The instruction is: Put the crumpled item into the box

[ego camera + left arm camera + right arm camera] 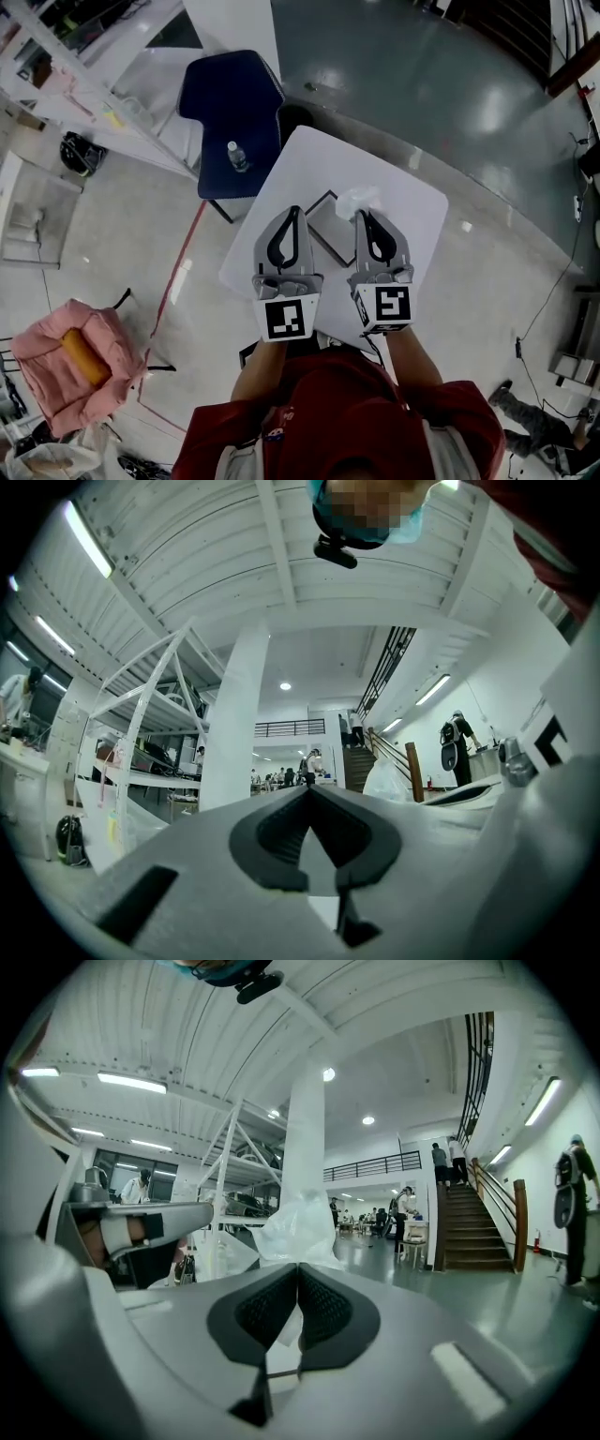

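Note:
A crumpled clear-white plastic bag (359,199) lies on the white table (309,159), just past the tip of my right gripper (364,217). In the right gripper view the bag (298,1227) rises straight ahead of the shut jaws; I cannot tell whether it touches them. A flat box with a dark rim (328,228) lies between the two grippers, partly hidden by them. My left gripper (295,212) rests alongside, shut with nothing in it (309,789). From the left gripper view the bag (387,780) shows off to the right, beside the right gripper's body (534,799).
A dark blue chair (234,103) with a water bottle (236,155) on its seat stands just beyond the table's far-left edge. A pink padded seat (80,361) sits on the floor at lower left. White shelving (84,75) runs along the upper left.

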Action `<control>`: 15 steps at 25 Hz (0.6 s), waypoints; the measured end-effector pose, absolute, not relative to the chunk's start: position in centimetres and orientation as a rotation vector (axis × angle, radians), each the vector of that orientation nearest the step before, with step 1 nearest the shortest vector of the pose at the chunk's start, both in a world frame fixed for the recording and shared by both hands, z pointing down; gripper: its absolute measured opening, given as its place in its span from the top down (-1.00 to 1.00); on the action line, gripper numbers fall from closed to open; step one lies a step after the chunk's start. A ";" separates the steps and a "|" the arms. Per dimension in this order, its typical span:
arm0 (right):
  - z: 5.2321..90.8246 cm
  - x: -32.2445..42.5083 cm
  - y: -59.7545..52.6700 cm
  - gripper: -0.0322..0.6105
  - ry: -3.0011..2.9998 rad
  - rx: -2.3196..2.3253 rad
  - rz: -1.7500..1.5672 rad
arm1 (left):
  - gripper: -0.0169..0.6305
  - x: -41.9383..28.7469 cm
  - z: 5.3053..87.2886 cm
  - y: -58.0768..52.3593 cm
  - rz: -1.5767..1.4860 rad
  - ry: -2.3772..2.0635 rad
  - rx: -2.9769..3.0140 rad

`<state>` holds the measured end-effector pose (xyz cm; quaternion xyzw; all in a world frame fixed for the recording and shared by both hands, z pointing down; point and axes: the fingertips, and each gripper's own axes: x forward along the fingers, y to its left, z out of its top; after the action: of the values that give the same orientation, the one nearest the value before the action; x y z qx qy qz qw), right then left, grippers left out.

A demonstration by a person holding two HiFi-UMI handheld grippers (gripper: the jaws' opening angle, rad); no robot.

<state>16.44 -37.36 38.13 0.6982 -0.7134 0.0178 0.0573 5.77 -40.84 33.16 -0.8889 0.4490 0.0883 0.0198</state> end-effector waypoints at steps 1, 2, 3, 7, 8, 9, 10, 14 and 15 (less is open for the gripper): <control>38.8 16.5 -37.6 0.88 -2.151 2.112 0.074 | 0.94 5.7 33.5 -41.1 0.268 1.390 -2.764; 39.5 16.4 -37.9 0.88 -2.138 2.106 0.097 | 0.94 5.6 33.9 -41.4 0.263 1.389 -2.771; 40.2 16.2 -38.1 0.88 -2.127 2.101 0.116 | 0.94 5.5 34.3 -41.7 0.256 1.389 -2.776; 42.9 15.6 -39.5 0.88 -2.100 2.069 0.174 | 0.94 4.7 35.6 -43.0 0.238 1.391 -2.782; 43.8 15.6 -39.8 0.88 -2.089 2.056 0.197 | 0.94 4.6 35.9 -43.3 0.238 1.390 -2.784; 44.7 15.7 -40.0 0.88 -2.079 2.043 0.225 | 0.94 4.7 36.3 -43.5 0.236 1.389 -2.786; 45.6 15.7 -40.2 0.88 -2.071 2.030 0.257 | 0.94 4.7 36.7 -43.7 0.230 1.384 -2.789; 49.3 15.4 -41.4 0.88 -2.027 1.974 0.359 | 0.94 4.6 38.6 -44.6 0.200 1.366 -2.814; 50.0 15.3 -41.7 0.88 -2.020 1.960 0.378 | 0.94 4.6 38.9 -44.8 0.193 1.366 -2.818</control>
<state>15.30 -41.73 49.99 0.6824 -0.7032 0.1315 0.1503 4.55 -44.83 38.92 -0.8982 0.4352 0.0615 0.0019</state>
